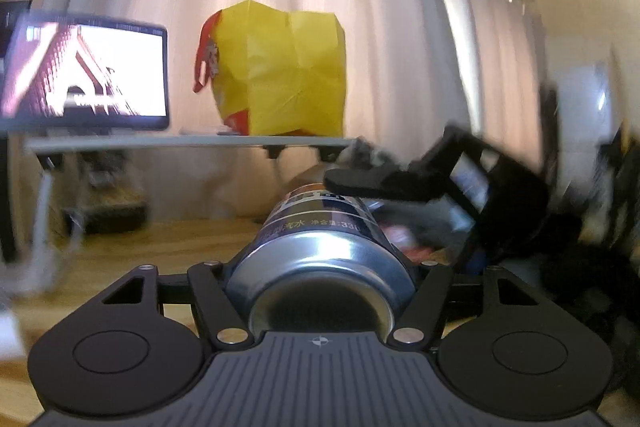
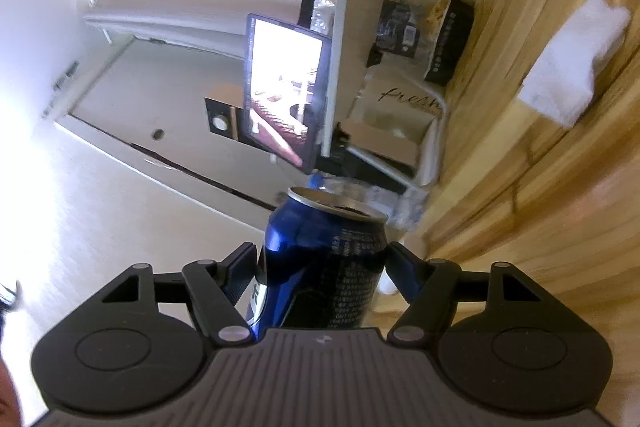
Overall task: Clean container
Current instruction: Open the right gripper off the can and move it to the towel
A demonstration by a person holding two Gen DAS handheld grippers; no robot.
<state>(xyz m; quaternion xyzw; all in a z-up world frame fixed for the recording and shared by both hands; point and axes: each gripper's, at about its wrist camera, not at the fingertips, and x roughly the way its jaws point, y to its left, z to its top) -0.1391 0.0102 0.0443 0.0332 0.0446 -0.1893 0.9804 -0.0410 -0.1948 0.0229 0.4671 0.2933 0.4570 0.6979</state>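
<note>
Item: blue drink can (image 1: 320,239), held lengthwise between the fingers of the left gripper (image 1: 320,267), concave base toward the camera, jaws clamped on its sides. Right gripper (image 2: 322,267) likewise closed on the same can (image 2: 320,251), opened top end pointing away. Can stood clear above the wooden tabletop (image 2: 520,147). Behind: yellow bag (image 1: 288,71) on a shelf (image 1: 160,143), lit tablet screen (image 1: 88,71).

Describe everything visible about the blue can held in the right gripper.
The blue can is glossy dark-blue metal with small white print and a silver top rim. Its top looks opened, and its side looks dented. It stands clamped between the right gripper's black fingers, with the top end pointing away from the camera. Its base is hidden.
</note>
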